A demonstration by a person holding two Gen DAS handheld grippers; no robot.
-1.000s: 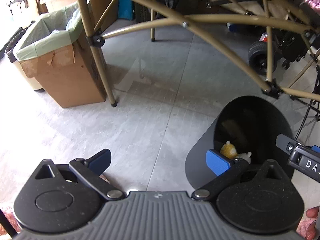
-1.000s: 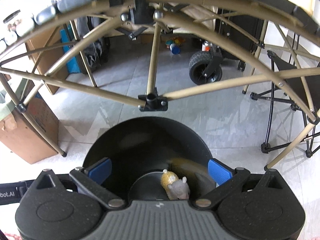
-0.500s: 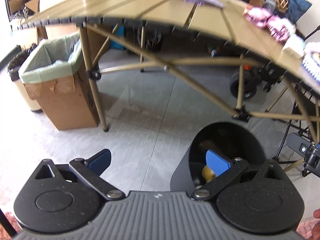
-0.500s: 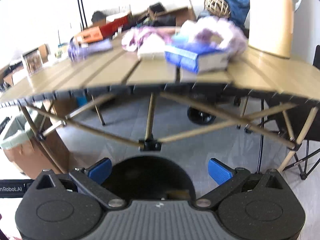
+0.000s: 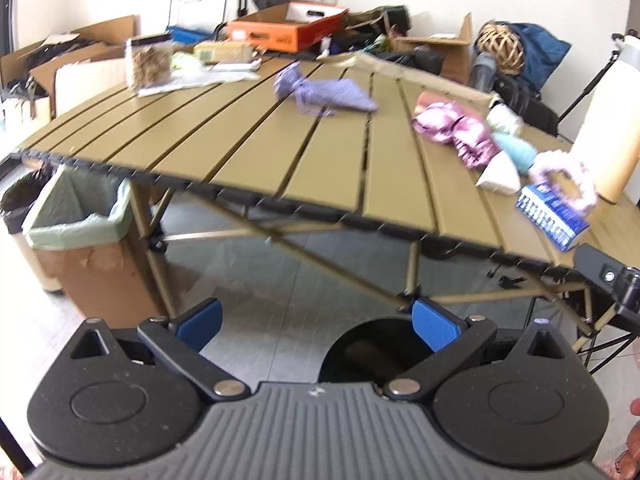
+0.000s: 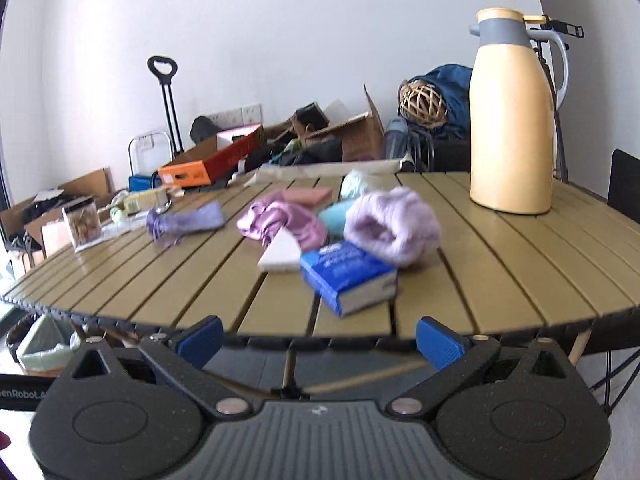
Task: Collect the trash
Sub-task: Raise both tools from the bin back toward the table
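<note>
A black trash bin (image 5: 360, 354) stands on the floor below the table edge, just beyond my open left gripper (image 5: 318, 322). On the slatted tan table (image 6: 500, 264) lie a blue tissue pack (image 6: 348, 276), a white wedge (image 6: 280, 254), a lilac fluffy bundle (image 6: 394, 224), a pink shiny cloth (image 6: 280, 220), a purple cloth (image 6: 184, 220) and a teal lump (image 6: 334, 214). My right gripper (image 6: 320, 338) is open and empty at the table's near edge, short of the tissue pack. The same items show in the left wrist view, with the pink cloth (image 5: 456, 130) and tissue pack (image 5: 554, 214) at right.
A tall yellow thermos jug (image 6: 512, 120) stands at the table's right. A cardboard box with a green liner (image 5: 84, 240) sits on the floor at left. A clear jar (image 6: 82, 222), an orange box (image 6: 212, 162) and clutter fill the far side. A folding chair (image 6: 620, 184) is at right.
Both grippers rose from over the black bin to table-top height. The views swung up from the floor and table legs to the table surface. Both stayed open.
</note>
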